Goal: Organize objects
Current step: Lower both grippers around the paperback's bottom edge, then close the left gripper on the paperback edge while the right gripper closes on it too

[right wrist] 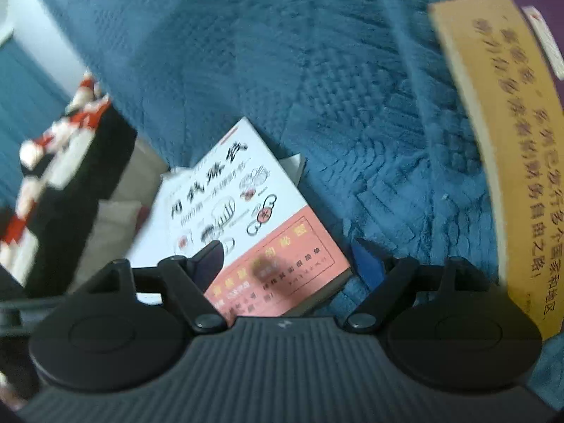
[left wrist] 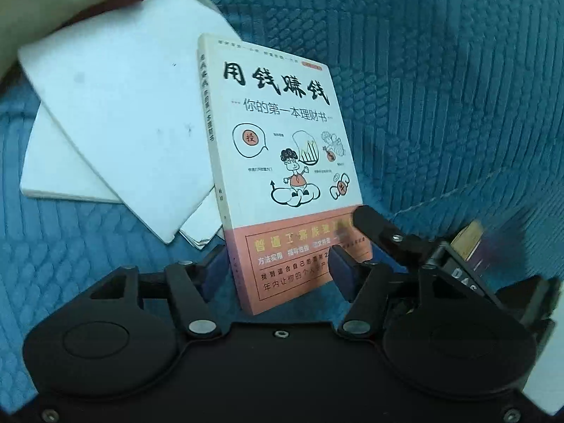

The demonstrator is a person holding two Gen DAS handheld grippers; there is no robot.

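Note:
A paperback [left wrist: 282, 141] with a white and pink cover and black Chinese title lies tilted on the blue quilt, leaning on white booklets. Its pink lower end sits between the fingers of my left gripper [left wrist: 276, 257], which is open: the left pad stands beside the spine and the right pad hovers over the cover. The same paperback [right wrist: 225, 190] shows in the right wrist view, under my right gripper [right wrist: 287, 246]. That gripper is wide open, with one finger over the cover and the other past the book's corner. One black finger [left wrist: 373, 225] of the right gripper touches the paperback's right edge.
White booklets [left wrist: 105, 105] are stacked to the left on the blue quilt [left wrist: 440, 105]. A yellow and purple book [right wrist: 500, 162] stands close on the right of the right gripper, outside its fingers. A black, red and white cloth [right wrist: 63, 162] and beige cushions [right wrist: 116, 218] lie far left.

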